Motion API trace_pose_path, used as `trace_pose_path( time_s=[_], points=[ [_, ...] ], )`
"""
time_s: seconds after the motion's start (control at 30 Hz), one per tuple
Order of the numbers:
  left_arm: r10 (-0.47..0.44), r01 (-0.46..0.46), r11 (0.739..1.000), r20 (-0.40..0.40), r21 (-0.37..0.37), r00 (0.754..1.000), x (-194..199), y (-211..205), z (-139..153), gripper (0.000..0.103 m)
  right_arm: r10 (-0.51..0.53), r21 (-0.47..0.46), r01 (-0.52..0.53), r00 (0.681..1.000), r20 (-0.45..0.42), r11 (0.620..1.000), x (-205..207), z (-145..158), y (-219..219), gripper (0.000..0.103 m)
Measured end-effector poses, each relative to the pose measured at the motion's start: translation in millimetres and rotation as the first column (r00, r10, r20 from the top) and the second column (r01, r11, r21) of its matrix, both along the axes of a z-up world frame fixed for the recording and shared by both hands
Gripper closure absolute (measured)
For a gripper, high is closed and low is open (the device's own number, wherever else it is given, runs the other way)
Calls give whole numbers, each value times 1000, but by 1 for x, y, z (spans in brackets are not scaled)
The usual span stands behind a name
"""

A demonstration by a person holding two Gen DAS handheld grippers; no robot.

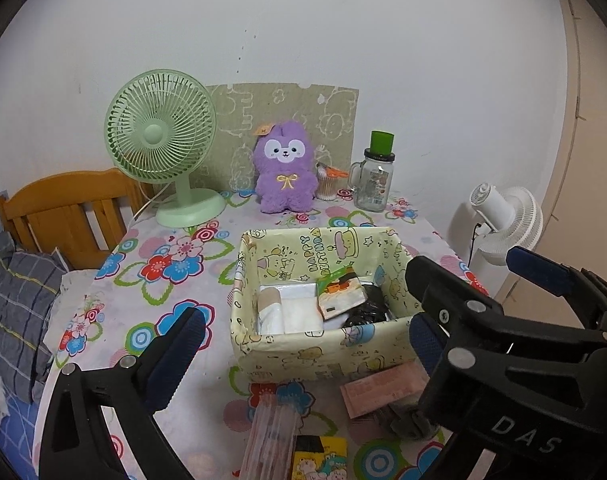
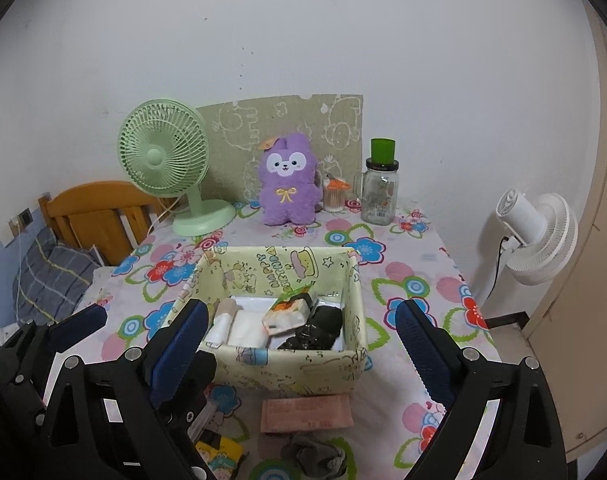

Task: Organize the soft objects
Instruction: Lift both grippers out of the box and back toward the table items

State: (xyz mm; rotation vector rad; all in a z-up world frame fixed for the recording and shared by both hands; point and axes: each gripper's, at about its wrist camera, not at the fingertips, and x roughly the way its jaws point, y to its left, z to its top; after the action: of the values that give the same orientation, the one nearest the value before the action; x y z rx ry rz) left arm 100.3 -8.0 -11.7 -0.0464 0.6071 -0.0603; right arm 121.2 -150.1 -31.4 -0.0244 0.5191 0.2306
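A yellow cartoon-print box (image 1: 303, 350) (image 2: 291, 372) stands mid-table and holds white tissue packs (image 1: 299, 312), an orange-green pack (image 2: 289, 312) and a black bundle (image 2: 323, 326). In front of it lie a pink pack (image 2: 307, 414), a grey sock (image 2: 315, 454), a striped pink pack (image 1: 269, 436) and a yellow cartoon pack (image 1: 319, 460). A purple plush (image 1: 286, 168) (image 2: 288, 180) sits at the back. My left gripper (image 1: 299, 340) is open and empty before the box. My right gripper (image 2: 303, 340) is open and empty, also seen in the left wrist view (image 1: 475, 292).
A green desk fan (image 1: 163, 148) stands back left. A glass jar with a green lid (image 1: 375, 176) and a cotton-swab holder (image 1: 328, 184) stand back right. A white fan (image 2: 535, 236) is off the right edge. A wooden bed frame (image 1: 63, 208) and a plaid pillow (image 1: 15, 300) lie left.
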Motion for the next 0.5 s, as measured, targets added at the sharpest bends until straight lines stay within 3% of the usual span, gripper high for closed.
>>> trace_pose_path(
  time_s=[0.5],
  points=[
    [2,-2,1000,19,2,1000,-30,0,-2,0,3,13,-3,1000,16,1000,-32,-4,-3,7]
  ],
)
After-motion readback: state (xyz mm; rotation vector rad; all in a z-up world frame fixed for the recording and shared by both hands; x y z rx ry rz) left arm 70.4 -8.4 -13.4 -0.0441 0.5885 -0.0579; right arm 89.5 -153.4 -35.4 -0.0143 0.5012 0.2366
